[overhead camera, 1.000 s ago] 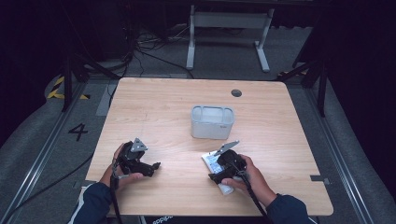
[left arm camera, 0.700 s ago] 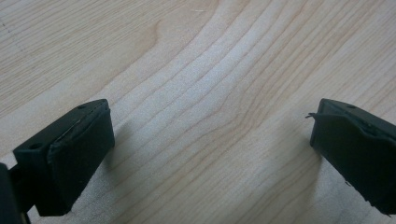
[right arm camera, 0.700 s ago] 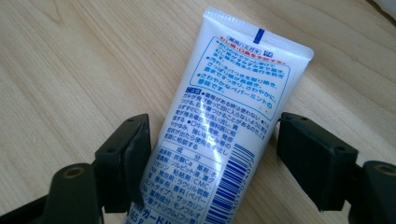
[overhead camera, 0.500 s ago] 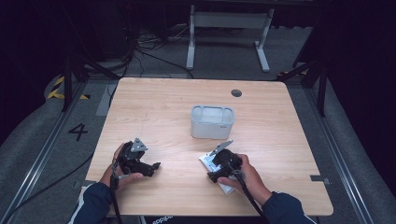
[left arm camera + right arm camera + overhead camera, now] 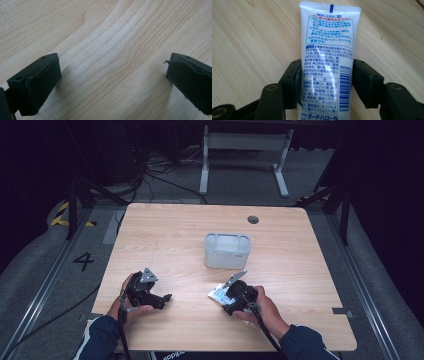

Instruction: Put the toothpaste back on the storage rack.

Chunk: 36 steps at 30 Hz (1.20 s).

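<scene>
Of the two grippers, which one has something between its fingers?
The right gripper: its fingers have just been closing on the sides of a white tube lying on the table. The left gripper has bare wood between its fingers.

Left hand-held gripper is held low at the near left of the worktop, gripped from behind by the left hand, its grey three-cornered plate on top and its jaws pointing toward the middle. In the left gripper view its two black jaws stand wide apart with bare wood between them. Right hand-held gripper sits low at the near right, the right hand wrapped around its body, dark sleeve behind. Its jaws have just been closing; the pads meet both edges of the white tube.
</scene>
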### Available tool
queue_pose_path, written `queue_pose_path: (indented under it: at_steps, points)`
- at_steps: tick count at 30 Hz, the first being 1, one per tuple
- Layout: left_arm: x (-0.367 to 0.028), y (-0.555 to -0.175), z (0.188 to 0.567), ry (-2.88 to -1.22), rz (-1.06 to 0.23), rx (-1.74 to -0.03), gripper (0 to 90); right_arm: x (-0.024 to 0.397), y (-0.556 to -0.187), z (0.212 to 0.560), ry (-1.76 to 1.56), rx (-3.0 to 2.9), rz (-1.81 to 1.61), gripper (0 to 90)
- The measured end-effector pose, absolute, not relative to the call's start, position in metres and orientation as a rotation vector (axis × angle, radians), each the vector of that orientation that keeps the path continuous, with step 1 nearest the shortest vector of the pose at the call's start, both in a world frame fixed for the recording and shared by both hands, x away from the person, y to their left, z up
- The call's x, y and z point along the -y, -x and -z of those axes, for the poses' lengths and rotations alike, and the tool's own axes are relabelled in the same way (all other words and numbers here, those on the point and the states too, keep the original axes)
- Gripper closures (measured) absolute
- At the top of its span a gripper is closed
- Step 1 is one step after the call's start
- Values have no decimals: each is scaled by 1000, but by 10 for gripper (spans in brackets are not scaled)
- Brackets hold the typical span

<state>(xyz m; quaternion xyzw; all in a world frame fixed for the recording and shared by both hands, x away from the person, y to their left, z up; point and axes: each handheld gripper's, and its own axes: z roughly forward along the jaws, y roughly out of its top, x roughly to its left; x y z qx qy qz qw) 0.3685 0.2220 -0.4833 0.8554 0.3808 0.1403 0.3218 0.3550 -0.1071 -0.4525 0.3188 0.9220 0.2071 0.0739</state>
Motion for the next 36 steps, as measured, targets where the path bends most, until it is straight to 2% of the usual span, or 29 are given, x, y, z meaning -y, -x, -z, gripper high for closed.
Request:
queue_pose_path:
  at_steps: [17,36]
  points:
    - [-222,-368,483,-2247,-368,-1000,2,107,-360,450,-869,-2822,-605,531]
    - [-222,-369,483,-2247,-368,-1000,1,119,-357,449,-822,-2816,-739,640]
